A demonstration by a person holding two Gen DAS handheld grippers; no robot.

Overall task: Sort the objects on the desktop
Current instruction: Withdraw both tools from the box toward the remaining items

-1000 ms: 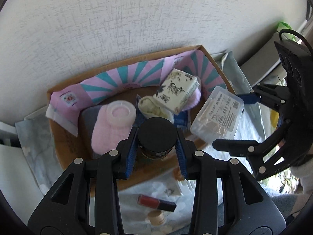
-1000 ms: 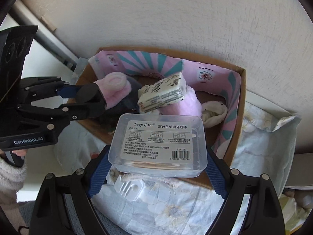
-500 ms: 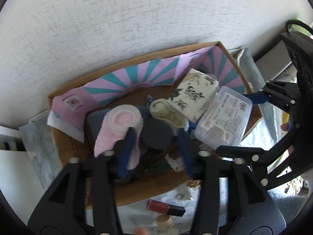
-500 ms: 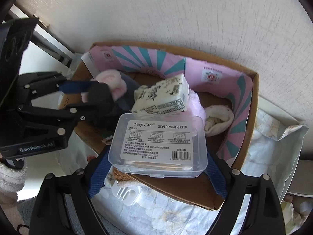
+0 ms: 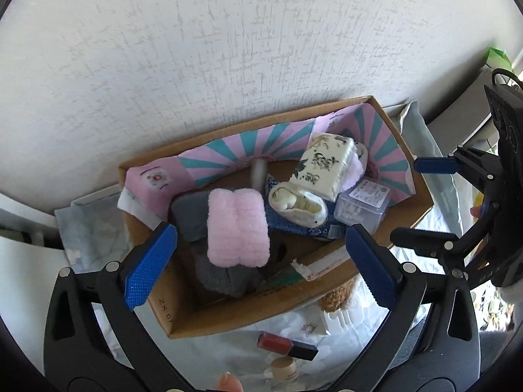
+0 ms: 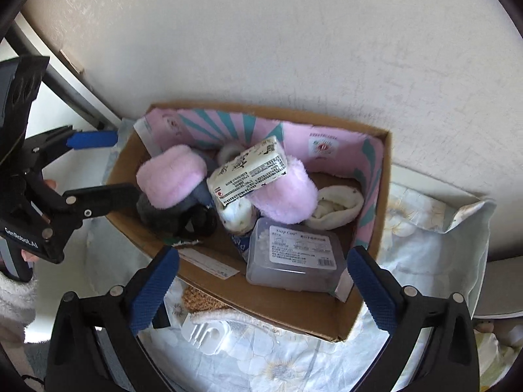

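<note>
A cardboard box (image 5: 248, 313) (image 6: 294, 317) with a pink and teal liner stands against the wall. Inside lie a clear plastic floss box (image 5: 362, 204) (image 6: 294, 254), a black-lidded jar (image 6: 199, 220), a pink fluffy slipper (image 5: 237, 228) (image 6: 171, 176), a grey one (image 5: 225, 276), a patterned tissue pack (image 5: 327, 166) (image 6: 250, 174) and a cream sock (image 5: 295, 202) (image 6: 336, 207). My left gripper (image 5: 258, 274) is open and empty above the box's near side. My right gripper (image 6: 261, 287) is open and empty above the floss box.
A red lipstick (image 5: 286, 346) and a small beige jar (image 5: 284, 369) lie on the floral cloth (image 6: 278, 359) in front of the box. A white plastic piece (image 6: 206, 330) and a brown fuzzy item (image 5: 336, 297) lie near the box's front. The white wall is close behind.
Both grippers opened and pulled back. The black-lidded jar left my left gripper and the clear floss box left my right gripper; both now lie in the box.
</note>
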